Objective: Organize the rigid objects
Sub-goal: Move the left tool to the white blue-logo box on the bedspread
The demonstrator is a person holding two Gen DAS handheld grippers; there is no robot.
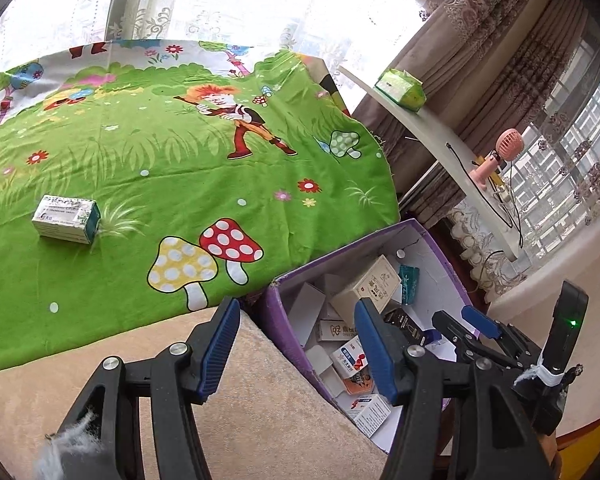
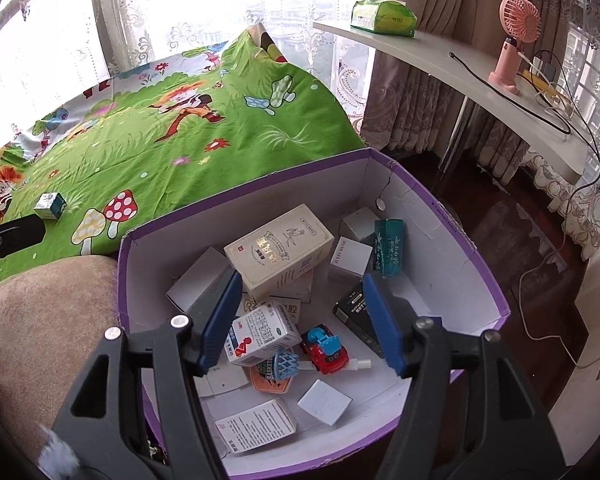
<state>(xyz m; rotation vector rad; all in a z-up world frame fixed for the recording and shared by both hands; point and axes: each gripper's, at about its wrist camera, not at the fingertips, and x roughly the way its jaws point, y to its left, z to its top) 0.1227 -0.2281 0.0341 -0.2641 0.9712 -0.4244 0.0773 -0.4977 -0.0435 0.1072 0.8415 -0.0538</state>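
Boxes fill the purple carton (image 2: pixel 452 236), which stands beside the green cartoon sheet (image 1: pixel 172 152) and a beige cushion (image 1: pixel 260 392). Inside it lie a big cream box (image 2: pixel 280 252), a dark green box (image 2: pixel 388 248), a black box (image 2: pixel 356 312), several white boxes, a white box with red and blue print (image 2: pixel 260 334), a red and blue toy car (image 2: pixel 326 346) and a small blue net (image 2: pixel 286 362). The toy car lies just beside the printed box, near the middle of the carton floor.

The right gripper (image 2: pixel 300 320) hangs over the carton, pointing down into it. Its blue pads (image 2: pixel 382 328) stand about half open, and nothing is between them; they touch no box.

The left gripper (image 1: pixel 296 352) is over the edge where the cushion meets the carton wall. Its pads (image 1: pixel 216 352) also stand about half open and hold nothing. In its view the right gripper (image 1: pixel 476 324) shows at the right, above the carton.

One small white and green box (image 1: pixel 66 220) lies alone on the sheet, well apart from the carton, near the painted mushrooms (image 1: pixel 208 256).

Behind, a white shelf (image 2: pixel 440 68) carries a green tissue pack (image 2: pixel 382 16) and a pink fan (image 2: pixel 516 40).
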